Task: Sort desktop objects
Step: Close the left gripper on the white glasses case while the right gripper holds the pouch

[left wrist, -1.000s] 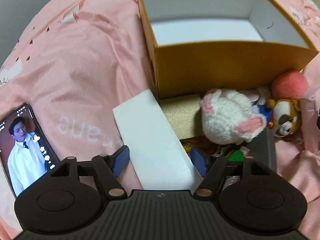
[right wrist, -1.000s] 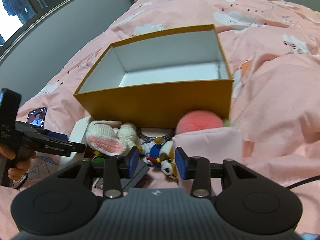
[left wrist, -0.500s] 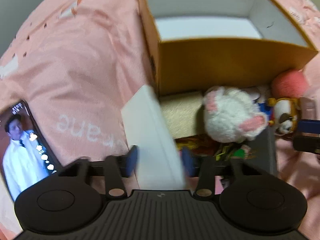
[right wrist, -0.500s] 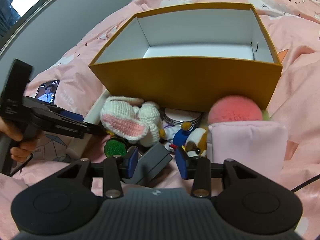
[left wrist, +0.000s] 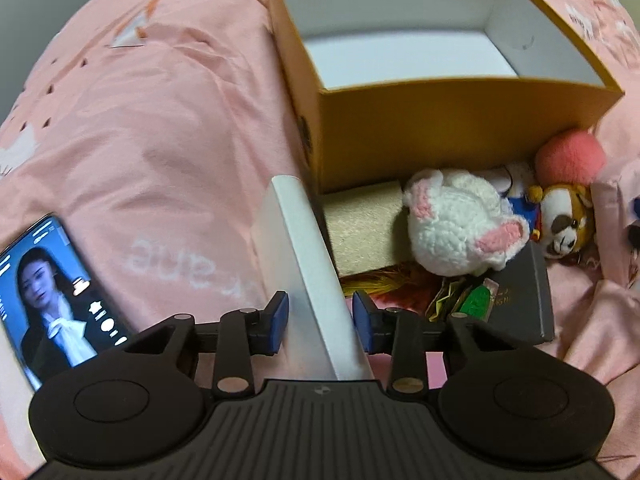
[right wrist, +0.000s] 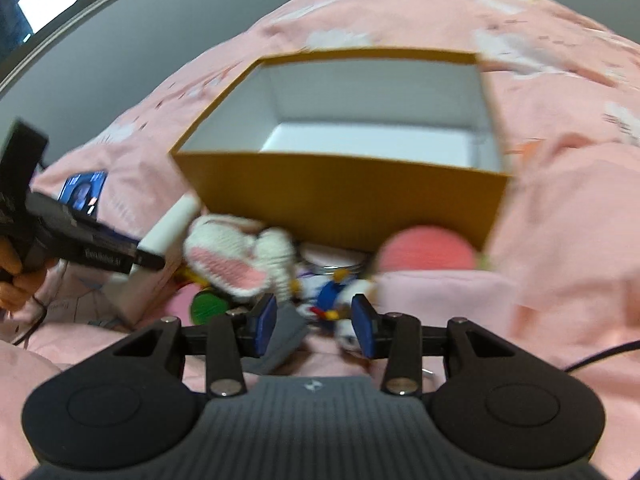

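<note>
My left gripper (left wrist: 320, 322) is shut on a flat white box (left wrist: 310, 264), tipped up on its edge beside the open orange box (left wrist: 460, 120). A white and pink crochet bunny (left wrist: 460, 224), a dog plush (left wrist: 564, 220), a pink pompom (left wrist: 570, 156), a grey book (left wrist: 524, 300) and a tan sponge pad (left wrist: 360, 224) lie in front of the orange box. My right gripper (right wrist: 316, 326) is open and empty, hovering over the small plush (right wrist: 332, 300) and grey book (right wrist: 284, 340). The left gripper shows at the left in the right wrist view (right wrist: 104, 256).
A phone (left wrist: 52, 300) with a lit screen lies on the pink bedsheet (left wrist: 160, 120) at the left. A pink pouch (right wrist: 444, 300) sits to the right of the toys. The orange box (right wrist: 348, 200) has nothing inside. A grey wall rises behind the bed.
My left gripper closed on the white box and tipped it from flat onto its edge. My right gripper moved in over the toys and opened wider.
</note>
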### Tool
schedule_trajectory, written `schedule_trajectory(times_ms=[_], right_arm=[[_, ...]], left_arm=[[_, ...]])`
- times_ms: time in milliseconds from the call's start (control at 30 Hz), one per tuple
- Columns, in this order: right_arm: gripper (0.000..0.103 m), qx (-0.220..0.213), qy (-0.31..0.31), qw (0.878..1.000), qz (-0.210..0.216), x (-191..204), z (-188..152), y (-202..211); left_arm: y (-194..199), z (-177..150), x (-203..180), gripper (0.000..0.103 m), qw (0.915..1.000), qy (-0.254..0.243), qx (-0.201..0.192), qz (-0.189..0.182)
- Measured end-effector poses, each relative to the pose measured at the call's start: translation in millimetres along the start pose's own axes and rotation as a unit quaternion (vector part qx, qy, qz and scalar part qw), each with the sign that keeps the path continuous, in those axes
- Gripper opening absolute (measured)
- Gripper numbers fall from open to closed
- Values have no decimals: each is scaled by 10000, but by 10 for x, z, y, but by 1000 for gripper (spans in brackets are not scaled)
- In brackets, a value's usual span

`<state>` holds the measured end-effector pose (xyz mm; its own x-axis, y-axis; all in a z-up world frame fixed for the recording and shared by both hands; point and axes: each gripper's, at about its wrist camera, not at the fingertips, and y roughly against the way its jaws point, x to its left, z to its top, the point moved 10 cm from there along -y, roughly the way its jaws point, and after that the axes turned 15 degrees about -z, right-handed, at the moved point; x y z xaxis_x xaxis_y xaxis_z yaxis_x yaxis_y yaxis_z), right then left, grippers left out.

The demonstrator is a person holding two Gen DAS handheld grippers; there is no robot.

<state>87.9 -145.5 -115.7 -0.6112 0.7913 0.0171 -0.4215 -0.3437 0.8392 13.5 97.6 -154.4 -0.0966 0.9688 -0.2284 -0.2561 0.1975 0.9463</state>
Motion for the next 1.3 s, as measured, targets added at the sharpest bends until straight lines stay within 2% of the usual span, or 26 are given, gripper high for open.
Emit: schedule_trajectory(times_ms=[100, 167, 267, 333, 433, 567, 700, 800, 833, 900, 1067, 1200, 1300], right_arm=[[48, 40, -366, 9985, -401, -362, -82, 128], [49, 218, -639, 9951, -720, -609, -186, 154], [53, 594, -924, 9901, -868, -855, -368, 100], [59, 819, -929, 9889, -827, -899, -451, 23], [76, 972, -692, 9907, -649, -804, -503, -142], [83, 1392, -581, 9877, -404, -749, -596, -469], [85, 1596, -587, 9854, -4, -658, -671, -637], [70, 1488, -625, 9868, 152, -573, -667, -609], [60, 1439, -629, 9875, 114, -574, -660, -584], [52, 1254, -696, 9897, 27, -603, -614, -486], [46, 654, -842, 9943, -21, -637, -426, -135], [43, 58, -1020, 9947, 78, -697, -145, 164], [41, -204, -1002, 9947, 42, -687, 13, 239]], left_arm=[[-53, 21, -45, 43, 9996, -251, 92, 110], [-66, 14, -67, 43, 9988, -411, 150, 198], [-60, 12, -125, 43, 9945, -874, 231, 525], [-34, 9, -170, 43, 9897, -1188, 267, 748], [-6, 24, -163, 43, 9890, -1221, 310, 776], [3, 36, -92, 43, 9940, -896, 316, 538], [1, 32, -33, 43, 9975, -585, 242, 299], [9, 22, -22, 41, 9986, -466, 178, 193], [21, 17, -21, 40, 9988, -446, 142, 175], [49, 11, -10, 39, 9991, -396, 64, 150], [140, -1, 78, 37, 9999, -119, -101, 46], [139, 10, 100, 37, 9998, -54, -142, 100], [58, 8, 51, 38, 9997, -129, -146, 117]])
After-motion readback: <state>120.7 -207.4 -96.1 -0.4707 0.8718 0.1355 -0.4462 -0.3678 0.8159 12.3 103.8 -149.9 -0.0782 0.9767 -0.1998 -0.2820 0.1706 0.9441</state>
